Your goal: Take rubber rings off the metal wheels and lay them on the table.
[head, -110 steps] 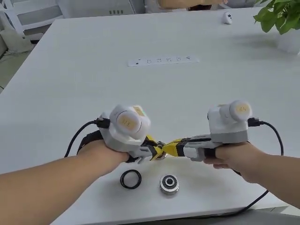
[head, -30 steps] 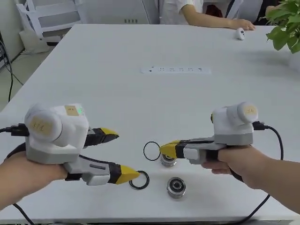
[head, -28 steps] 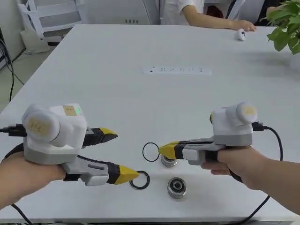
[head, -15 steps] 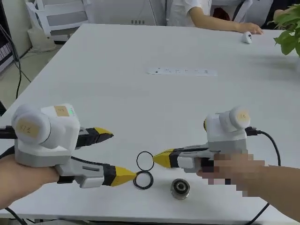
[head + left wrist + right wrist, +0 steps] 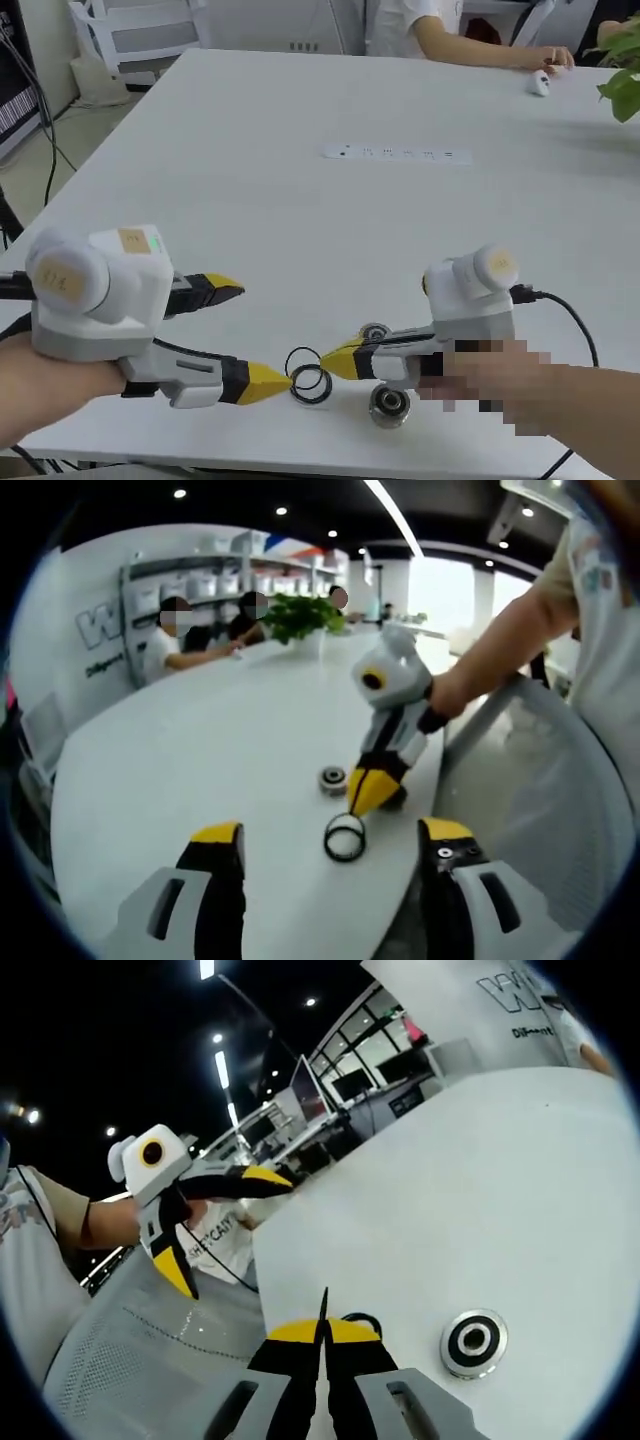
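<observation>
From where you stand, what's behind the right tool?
A wheel sits on the table just past the shut right tool. The tool covers the wheel's near side, so that part is hidden.

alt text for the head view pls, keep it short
Two hand-held grippers meet low over a white table: the right gripper, jaws shut, seems to pinch the edge of a black rubber ring overlapping a second ring on the table, while the left gripper hangs open beside them. One metal wheel sits nearer than the right gripper, another wheel behind it.
</observation>
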A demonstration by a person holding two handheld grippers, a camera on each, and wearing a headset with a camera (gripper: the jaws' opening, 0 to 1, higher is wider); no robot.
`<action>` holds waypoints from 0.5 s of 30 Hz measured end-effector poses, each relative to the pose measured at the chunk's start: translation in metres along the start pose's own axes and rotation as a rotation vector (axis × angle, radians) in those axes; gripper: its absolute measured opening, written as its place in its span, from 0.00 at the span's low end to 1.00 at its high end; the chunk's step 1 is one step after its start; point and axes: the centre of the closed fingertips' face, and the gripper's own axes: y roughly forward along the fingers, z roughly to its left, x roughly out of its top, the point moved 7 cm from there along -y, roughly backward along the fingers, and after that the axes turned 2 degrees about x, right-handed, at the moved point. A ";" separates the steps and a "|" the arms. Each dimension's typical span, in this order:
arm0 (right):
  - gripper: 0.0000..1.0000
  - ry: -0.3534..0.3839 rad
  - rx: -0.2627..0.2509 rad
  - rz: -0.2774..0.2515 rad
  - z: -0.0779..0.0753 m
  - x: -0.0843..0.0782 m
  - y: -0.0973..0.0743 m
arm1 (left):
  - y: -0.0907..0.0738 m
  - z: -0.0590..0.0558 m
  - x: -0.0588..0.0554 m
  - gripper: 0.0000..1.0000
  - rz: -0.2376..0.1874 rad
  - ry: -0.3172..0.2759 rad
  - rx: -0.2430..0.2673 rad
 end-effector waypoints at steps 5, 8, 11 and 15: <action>0.00 0.010 0.003 0.012 0.000 -0.003 0.003 | 0.000 -0.001 -0.004 0.72 0.006 -0.004 -0.001; 0.00 0.011 -0.007 0.020 -0.003 -0.005 0.004 | -0.001 -0.002 -0.006 0.72 0.013 0.003 -0.001; 0.00 0.015 -0.014 0.025 -0.004 -0.006 0.005 | -0.002 -0.003 -0.006 0.72 0.018 0.009 0.001; 0.00 0.015 -0.029 0.038 -0.007 -0.008 0.005 | -0.003 -0.003 -0.006 0.72 0.020 0.008 0.003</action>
